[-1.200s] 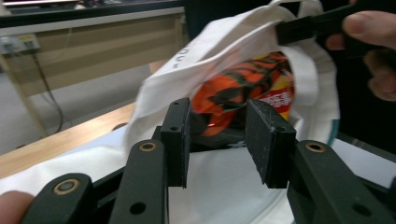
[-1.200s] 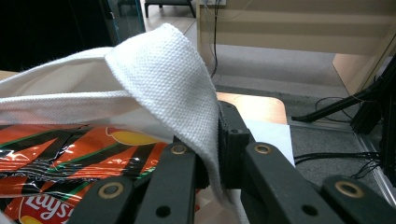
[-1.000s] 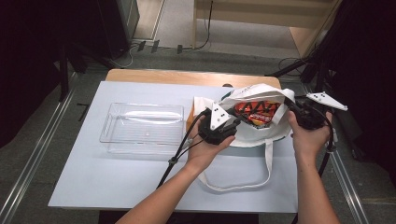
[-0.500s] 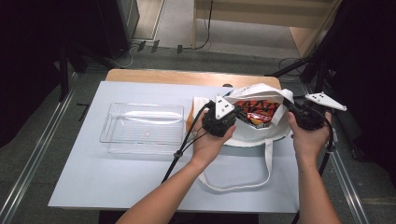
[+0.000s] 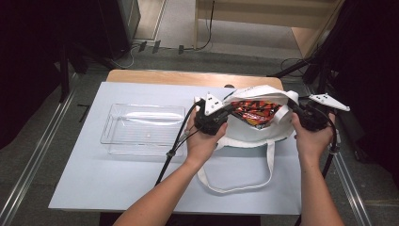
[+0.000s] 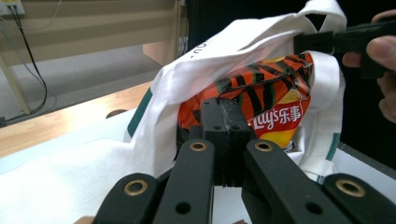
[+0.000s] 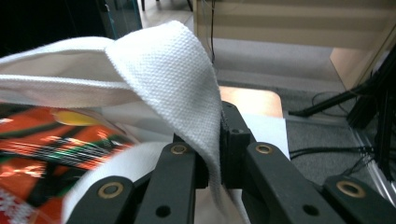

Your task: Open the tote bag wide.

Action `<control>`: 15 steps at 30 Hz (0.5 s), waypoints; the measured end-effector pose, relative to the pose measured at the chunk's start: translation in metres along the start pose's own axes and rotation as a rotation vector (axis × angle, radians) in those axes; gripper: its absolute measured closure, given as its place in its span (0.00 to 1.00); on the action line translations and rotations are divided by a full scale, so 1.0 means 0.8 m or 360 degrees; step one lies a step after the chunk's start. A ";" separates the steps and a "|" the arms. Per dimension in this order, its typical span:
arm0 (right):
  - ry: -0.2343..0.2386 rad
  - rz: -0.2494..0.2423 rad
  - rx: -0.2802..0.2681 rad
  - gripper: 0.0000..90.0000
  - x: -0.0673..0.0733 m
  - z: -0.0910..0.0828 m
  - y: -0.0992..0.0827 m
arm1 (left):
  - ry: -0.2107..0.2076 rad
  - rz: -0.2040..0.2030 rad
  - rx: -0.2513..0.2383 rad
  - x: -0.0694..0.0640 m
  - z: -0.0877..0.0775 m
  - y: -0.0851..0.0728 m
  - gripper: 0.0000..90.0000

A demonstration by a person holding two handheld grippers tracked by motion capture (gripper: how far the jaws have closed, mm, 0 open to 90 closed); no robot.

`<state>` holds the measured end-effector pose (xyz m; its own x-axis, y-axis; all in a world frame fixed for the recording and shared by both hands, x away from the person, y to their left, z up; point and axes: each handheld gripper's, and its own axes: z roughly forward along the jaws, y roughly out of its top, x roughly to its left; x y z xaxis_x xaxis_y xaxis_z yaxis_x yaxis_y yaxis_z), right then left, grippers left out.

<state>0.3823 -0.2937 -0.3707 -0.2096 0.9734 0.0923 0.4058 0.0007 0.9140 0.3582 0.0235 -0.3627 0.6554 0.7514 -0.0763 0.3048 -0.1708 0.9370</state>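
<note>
Right gripper (image 7: 219, 154) clamped on white tote bag (image 5: 256, 134) rim, keeping mouth wide. Left gripper (image 6: 224, 126) clenched at Lay's chip packet (image 6: 273, 100), inside bag near table's (image 5: 117, 188) right edge.

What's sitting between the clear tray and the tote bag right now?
The left claw and the hand holding it, its cable trailing across the mat; the high view shows this between the clear tray and the tote bag.

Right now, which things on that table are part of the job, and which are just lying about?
In use:
- white tote bag, its rim pinched by the right hand-held gripper
- orange crisp packet inside the bag, left hand-held gripper shut at its edge

Lying about:
- clear plastic tray
- floor cables
</note>
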 end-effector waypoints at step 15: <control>-0.0012 0.0030 0.0313 0.94 -0.007 0.056 -0.081 | 0.0037 -0.0082 -0.0052 0.017 -0.009 -0.003 1.00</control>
<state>0.3971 -0.2887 -0.4485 -0.1942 0.9753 0.1049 0.5759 0.0267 0.8171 0.3617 0.0386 -0.3633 0.6231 0.7733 -0.1172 0.3146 -0.1106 0.9428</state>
